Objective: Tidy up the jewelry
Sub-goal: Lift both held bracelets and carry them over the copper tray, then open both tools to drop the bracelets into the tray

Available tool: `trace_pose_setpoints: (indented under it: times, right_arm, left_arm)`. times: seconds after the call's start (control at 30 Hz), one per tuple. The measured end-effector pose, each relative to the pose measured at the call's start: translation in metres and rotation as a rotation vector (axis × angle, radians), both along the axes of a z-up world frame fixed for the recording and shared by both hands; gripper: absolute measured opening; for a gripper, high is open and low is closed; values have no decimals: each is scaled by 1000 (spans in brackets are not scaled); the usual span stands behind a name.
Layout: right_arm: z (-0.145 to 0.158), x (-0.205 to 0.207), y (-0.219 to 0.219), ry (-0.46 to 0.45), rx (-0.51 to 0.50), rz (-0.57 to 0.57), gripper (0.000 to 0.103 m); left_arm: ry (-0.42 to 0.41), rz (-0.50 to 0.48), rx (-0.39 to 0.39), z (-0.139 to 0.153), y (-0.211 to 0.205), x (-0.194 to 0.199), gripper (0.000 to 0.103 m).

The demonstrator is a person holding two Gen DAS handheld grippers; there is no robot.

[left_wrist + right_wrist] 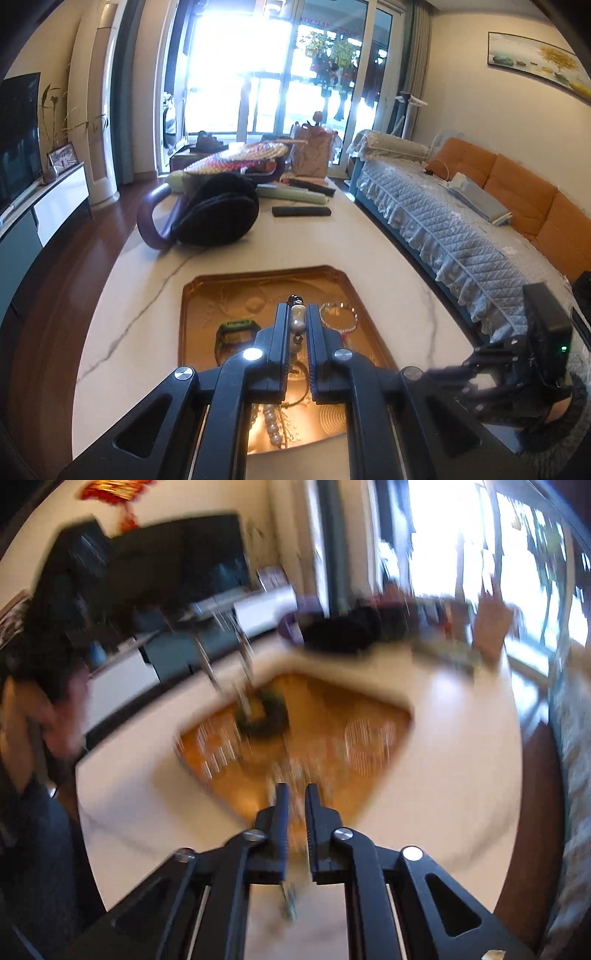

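My left gripper (297, 314) is shut on a pearl bead strand (297, 318) and holds it above a gold tray (199, 291); the strand hangs down to pearls (271, 428) lying in the tray. In the tray lie a green-rimmed watch (236, 332) and a pink bead bracelet (338, 316). My right gripper (296, 794) shows in a blurred view over the tray's (325, 705) near edge, jaws nearly shut; a thin blurred thing (290, 897) hangs between them. The right gripper also shows in the left wrist view (517, 354).
The tray sits on a white marble table (388, 251). At the far end lie black earmuffs (218, 210), a purple handle (155, 218), a woven fan (243, 155), a remote (301, 211) and a bag (310, 151). A sofa (461, 221) stands at the right.
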State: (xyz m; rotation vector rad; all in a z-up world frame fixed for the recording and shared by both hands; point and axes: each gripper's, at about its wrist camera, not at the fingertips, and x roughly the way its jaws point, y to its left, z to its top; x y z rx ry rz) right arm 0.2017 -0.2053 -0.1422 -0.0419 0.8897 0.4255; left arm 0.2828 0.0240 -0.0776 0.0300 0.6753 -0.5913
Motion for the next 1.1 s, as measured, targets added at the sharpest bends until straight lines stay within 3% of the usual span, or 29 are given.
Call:
trace_pose_setpoints:
  times: [0.1, 0.27, 0.37, 0.7, 0.87, 1.1]
  right_arm:
    - [-22, -2, -7, 92, 22, -3, 16]
    - [-36, 2, -1, 136, 17, 30, 17]
    - [-41, -3, 7, 142, -23, 37, 4]
    - [51, -18, 20, -179, -33, 1, 3]
    - [85, -9, 39, -265, -35, -5, 3]
    - [101, 20, 56, -334, -21, -37, 3]
  left_arm:
    - [20, -12, 10, -9, 1, -6, 9]
    - [28, -26, 19, -11, 2, -17, 9]
    - [22, -32, 24, -9, 3, -24, 9]
    - [-24, -35, -2, 11, 1, -39, 9]
    - [-30, -7, -19, 14, 0, -29, 9]
    - [-30, 42, -80, 20, 2, 3, 9]
